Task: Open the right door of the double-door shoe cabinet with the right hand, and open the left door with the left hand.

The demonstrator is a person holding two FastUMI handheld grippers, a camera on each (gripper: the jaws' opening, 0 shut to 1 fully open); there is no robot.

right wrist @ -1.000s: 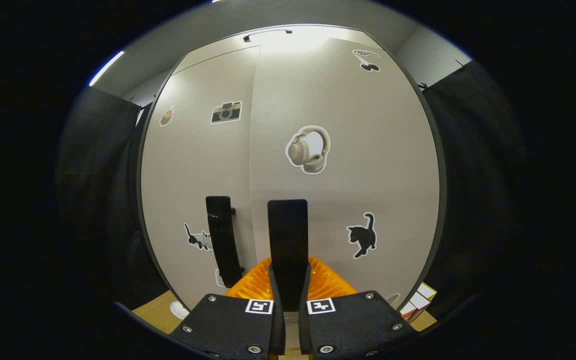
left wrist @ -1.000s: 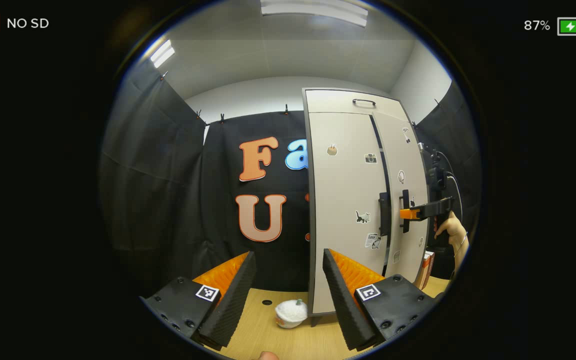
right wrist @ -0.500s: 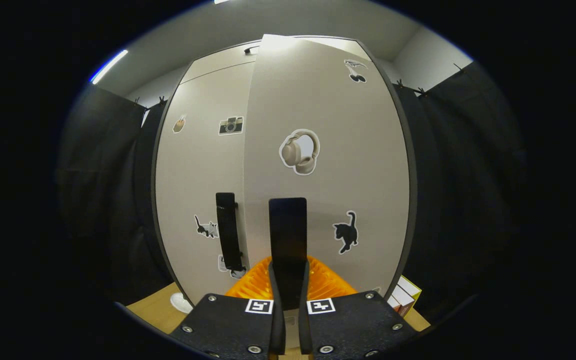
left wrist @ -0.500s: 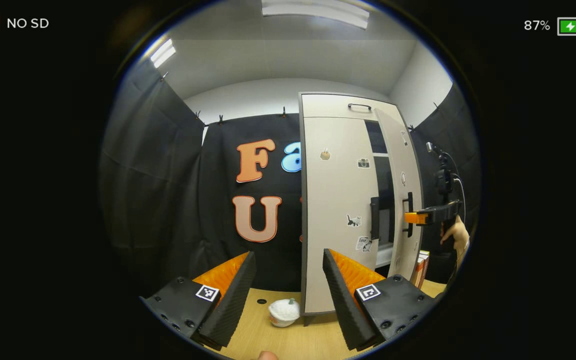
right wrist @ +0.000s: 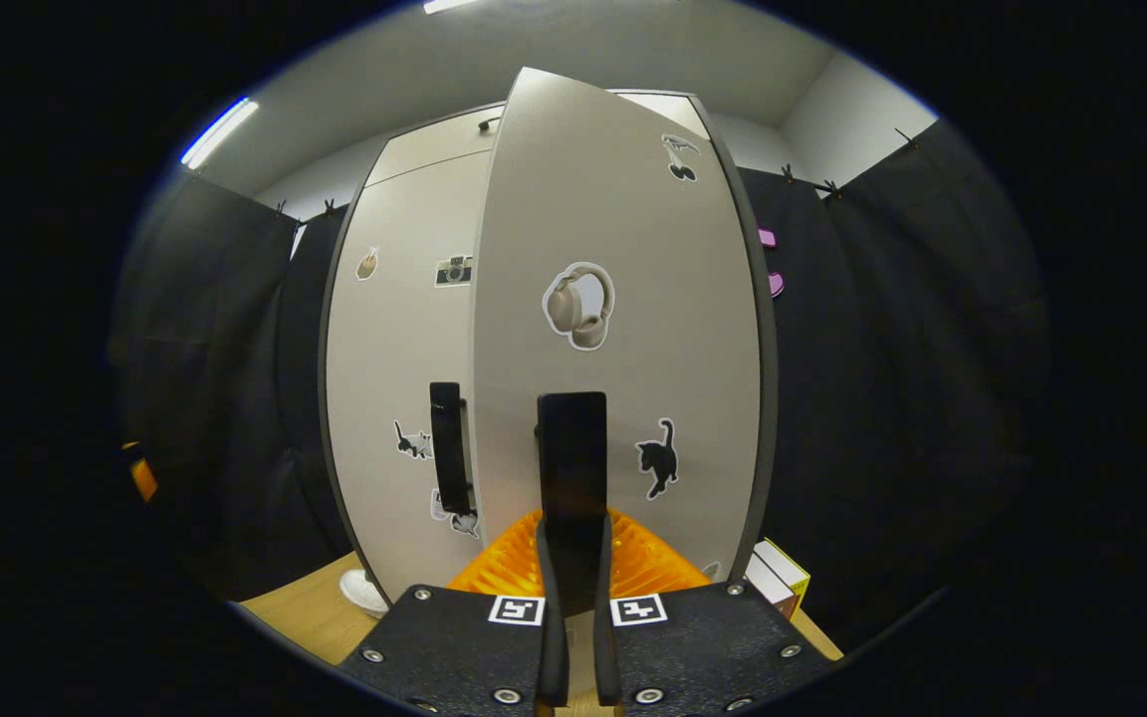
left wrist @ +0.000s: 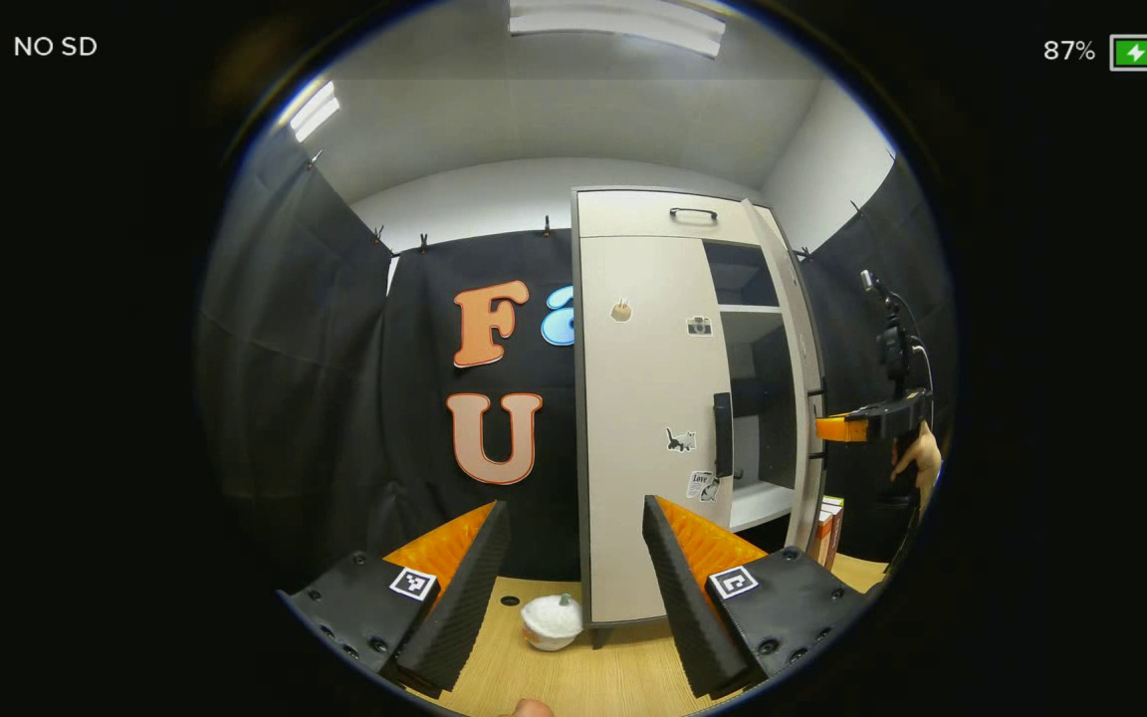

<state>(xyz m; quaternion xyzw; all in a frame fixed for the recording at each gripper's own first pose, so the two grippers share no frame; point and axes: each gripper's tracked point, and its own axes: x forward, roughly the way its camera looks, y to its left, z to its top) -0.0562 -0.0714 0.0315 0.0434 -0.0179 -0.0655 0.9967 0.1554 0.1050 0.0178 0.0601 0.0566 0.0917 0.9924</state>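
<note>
The right gripper (right wrist: 573, 558) is clenching the right door's handle (right wrist: 573, 468) to swing the right door (right wrist: 623, 199) outward, while the left gripper (left wrist: 573, 558) is waiting spread near the shut left door (left wrist: 638, 398).

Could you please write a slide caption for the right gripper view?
Right gripper shut on the right door's handle, swinging it open; left door closed.

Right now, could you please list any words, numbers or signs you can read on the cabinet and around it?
Nothing reads clearly.
Too small to read: printed sticker low on the left door.
No legible text: box beside the cabinet.
Picture, no words: headphones sticker on the right door.
</note>
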